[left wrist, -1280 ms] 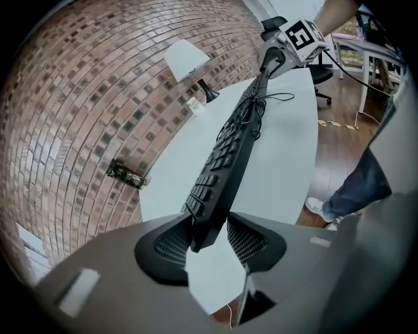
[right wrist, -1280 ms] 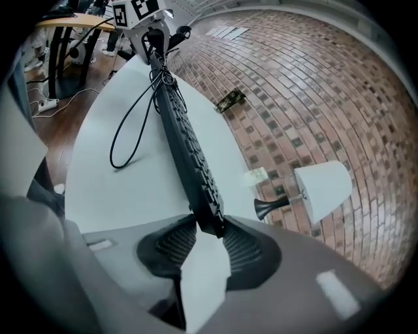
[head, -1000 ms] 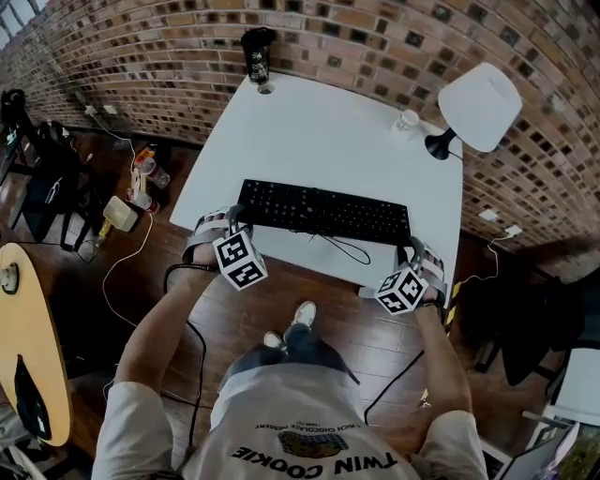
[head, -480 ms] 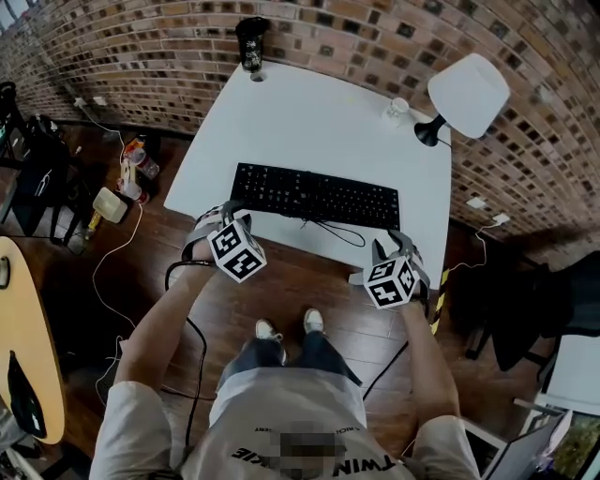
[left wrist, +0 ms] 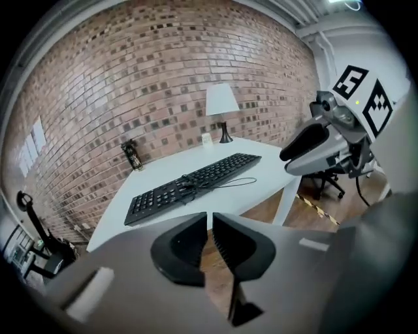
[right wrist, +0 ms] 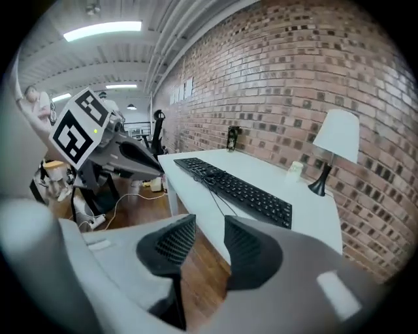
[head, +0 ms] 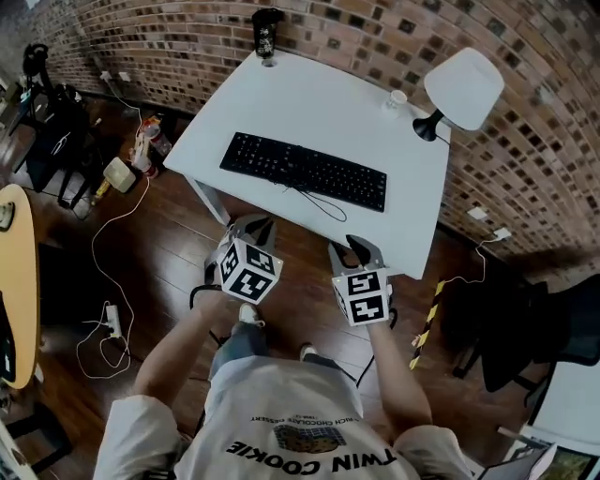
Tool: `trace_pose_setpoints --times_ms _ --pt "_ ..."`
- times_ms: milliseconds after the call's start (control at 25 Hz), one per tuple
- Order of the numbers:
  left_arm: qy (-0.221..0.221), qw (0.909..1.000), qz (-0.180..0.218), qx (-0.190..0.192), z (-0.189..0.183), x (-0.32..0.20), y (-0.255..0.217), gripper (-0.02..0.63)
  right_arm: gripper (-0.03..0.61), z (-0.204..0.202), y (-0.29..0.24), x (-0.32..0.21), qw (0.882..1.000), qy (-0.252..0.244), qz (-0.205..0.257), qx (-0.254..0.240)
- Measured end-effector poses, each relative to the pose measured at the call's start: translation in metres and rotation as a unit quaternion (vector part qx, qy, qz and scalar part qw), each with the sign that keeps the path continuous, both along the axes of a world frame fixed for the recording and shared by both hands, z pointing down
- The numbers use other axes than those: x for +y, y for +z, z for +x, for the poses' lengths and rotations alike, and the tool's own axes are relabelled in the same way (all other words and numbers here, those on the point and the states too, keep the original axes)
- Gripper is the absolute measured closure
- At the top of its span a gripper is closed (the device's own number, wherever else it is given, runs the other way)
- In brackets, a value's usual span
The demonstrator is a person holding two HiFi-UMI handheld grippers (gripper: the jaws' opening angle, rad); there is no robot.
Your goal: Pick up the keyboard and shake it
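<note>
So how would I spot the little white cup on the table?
Find the white table by the brick wall, then its far right corner, where the lamp stands. The cup sits just left of the lamp's black base, past the keyboard. It is tiny and white; the only other drink thing, a tall dark can, is at the far left corner.

Saw long black keyboard (head: 303,172) lying aslant on white rectangular bench (head: 319,103). Held grey left tongs (head: 255,225) and right tongs (head: 357,246) off bench's near edge, over dark wooden floor (head: 169,253); left tongs closing, empty.
</note>
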State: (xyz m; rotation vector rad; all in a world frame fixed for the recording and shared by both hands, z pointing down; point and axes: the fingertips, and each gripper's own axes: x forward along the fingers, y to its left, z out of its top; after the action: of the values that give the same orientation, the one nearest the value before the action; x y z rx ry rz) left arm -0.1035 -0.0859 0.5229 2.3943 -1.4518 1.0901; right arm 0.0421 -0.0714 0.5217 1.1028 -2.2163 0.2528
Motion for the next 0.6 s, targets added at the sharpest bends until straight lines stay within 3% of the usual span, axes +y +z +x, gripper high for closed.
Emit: trace_pose_setpoints --times_ms 320,600 --pt "-0.067 0.9939 0.016 0.087 0.098 0.076 -0.022 0.606 0.445 0.039 -0.015 0.072 0.994 -0.028 -0.022 -0.102" --pt "-0.132 0.9806 0.038 0.140 0.146 0.141 -0.046 0.606 0.451 0.045 -0.040 0.130 0.985 -0.075 -0.032 -0.154"
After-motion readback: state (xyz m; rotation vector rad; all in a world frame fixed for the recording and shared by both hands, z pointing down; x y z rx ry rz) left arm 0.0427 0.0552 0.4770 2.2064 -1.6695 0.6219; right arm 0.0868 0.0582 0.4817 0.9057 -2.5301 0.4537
